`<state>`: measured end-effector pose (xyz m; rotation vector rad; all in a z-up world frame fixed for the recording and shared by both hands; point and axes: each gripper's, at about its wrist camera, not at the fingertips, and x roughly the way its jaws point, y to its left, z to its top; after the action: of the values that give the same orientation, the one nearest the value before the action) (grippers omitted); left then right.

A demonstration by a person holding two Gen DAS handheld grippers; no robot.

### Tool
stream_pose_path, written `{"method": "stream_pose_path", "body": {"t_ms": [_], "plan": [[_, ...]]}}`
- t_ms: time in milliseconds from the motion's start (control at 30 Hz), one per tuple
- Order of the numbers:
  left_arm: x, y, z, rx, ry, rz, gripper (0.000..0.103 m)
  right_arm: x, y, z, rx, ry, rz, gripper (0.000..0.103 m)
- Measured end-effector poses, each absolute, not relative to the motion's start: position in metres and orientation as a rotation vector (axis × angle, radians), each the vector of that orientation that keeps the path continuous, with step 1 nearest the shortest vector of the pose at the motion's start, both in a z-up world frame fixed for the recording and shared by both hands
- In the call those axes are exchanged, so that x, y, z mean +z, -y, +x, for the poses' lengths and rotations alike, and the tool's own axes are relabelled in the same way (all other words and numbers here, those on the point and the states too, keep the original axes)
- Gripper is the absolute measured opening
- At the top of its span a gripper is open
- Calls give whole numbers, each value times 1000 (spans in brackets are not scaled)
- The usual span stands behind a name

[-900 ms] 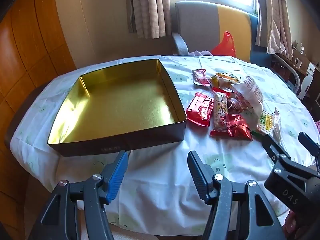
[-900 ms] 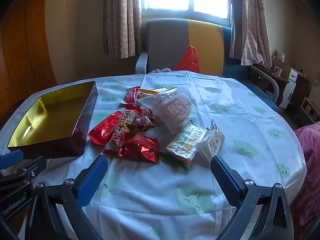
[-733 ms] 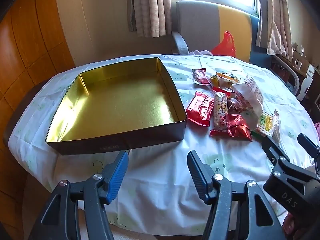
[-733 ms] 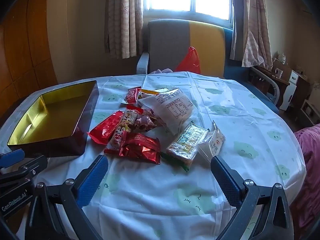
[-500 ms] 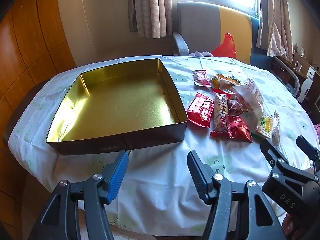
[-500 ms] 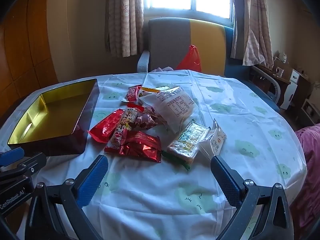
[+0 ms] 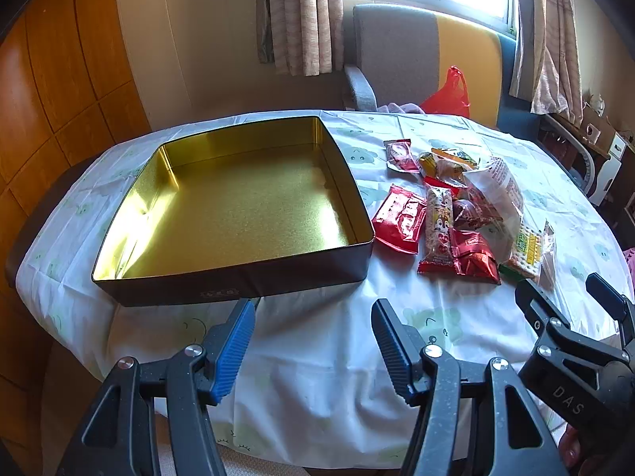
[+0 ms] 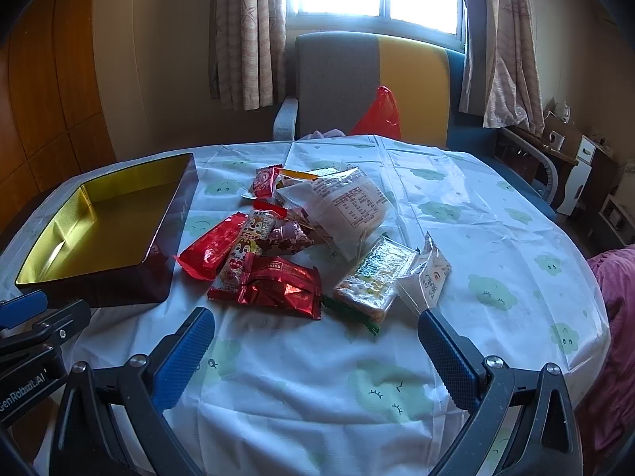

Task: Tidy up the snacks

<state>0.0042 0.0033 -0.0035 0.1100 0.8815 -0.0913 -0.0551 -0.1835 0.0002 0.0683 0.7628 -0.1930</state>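
Barely any shift — both grippers' jaws apart before snacks (image 8: 285, 246), tin (image 7: 238, 285).

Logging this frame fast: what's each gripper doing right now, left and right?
Left gripper: open, holding nothing, hovering over the tablecloth just short of the gold tin.
Right gripper: open wide, holding nothing, just short of the snack pile.

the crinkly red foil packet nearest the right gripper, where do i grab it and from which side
Judging by its pose, take the red foil packet by its near long edge, coming from above with the right gripper. It lies flat on the tablecloth, its far left corner is tucked under the squirrel bar, and the near edge is free.
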Motion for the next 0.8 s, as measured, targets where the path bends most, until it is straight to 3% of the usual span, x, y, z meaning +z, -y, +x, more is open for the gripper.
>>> {"method": "stream_pose_path", "body": {"t_ms": [800], "plan": [[-4,-4,4,-90,-881,108,62,-2,185,-55,-190,-773,78,103]]}}
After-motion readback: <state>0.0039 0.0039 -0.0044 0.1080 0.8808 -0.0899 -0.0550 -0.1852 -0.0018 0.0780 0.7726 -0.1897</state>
